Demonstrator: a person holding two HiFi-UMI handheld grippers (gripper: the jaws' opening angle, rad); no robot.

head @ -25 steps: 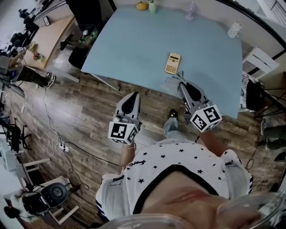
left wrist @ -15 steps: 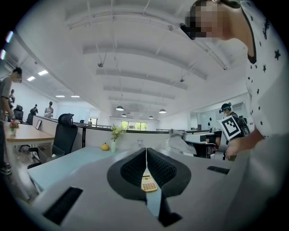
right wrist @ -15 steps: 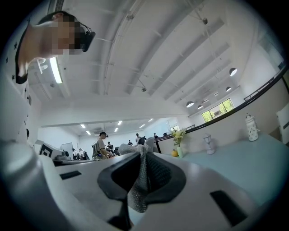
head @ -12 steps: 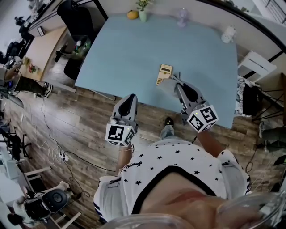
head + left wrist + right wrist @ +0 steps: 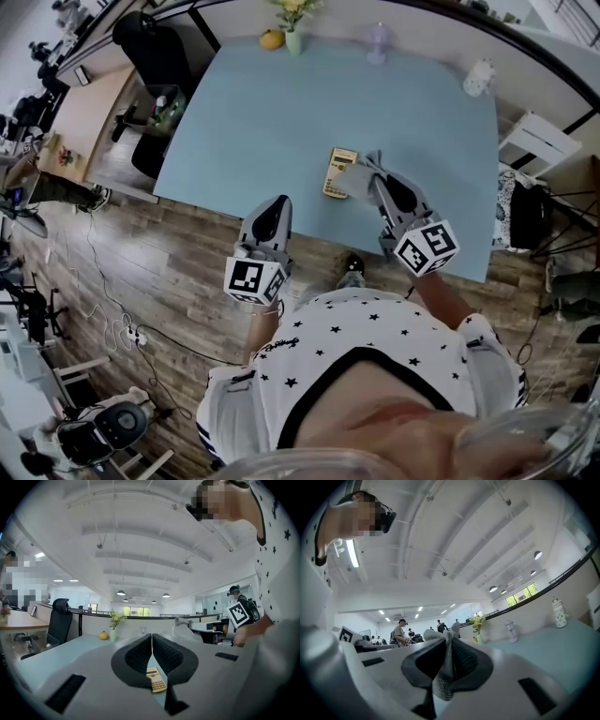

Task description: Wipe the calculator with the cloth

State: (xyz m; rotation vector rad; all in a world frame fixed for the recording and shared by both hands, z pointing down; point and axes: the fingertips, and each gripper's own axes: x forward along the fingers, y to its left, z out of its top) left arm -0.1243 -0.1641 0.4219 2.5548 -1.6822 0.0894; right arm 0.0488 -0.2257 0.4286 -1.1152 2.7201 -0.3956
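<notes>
Your right gripper [image 5: 369, 170] pinches the cloth [image 5: 446, 670]; your left gripper [image 5: 277, 206] has its jaws pressed together on nothing.
The grey cloth bunches above your right jaws and hangs below them, just beside the right edge of the calculator [image 5: 340, 172]. The calculator lies flat on the pale blue tabletop [image 5: 272, 112], near its front edge. Your left gripper hangs at that front edge, apart from the calculator and pointing toward it.

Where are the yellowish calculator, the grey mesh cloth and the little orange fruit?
Yellowish calculator [image 5: 339, 173]: head view, middle of its face.
Grey mesh cloth [image 5: 446, 676]: right gripper view, the part hanging between the jaws.
Orange fruit [image 5: 272, 39]: head view, its middle.
</notes>
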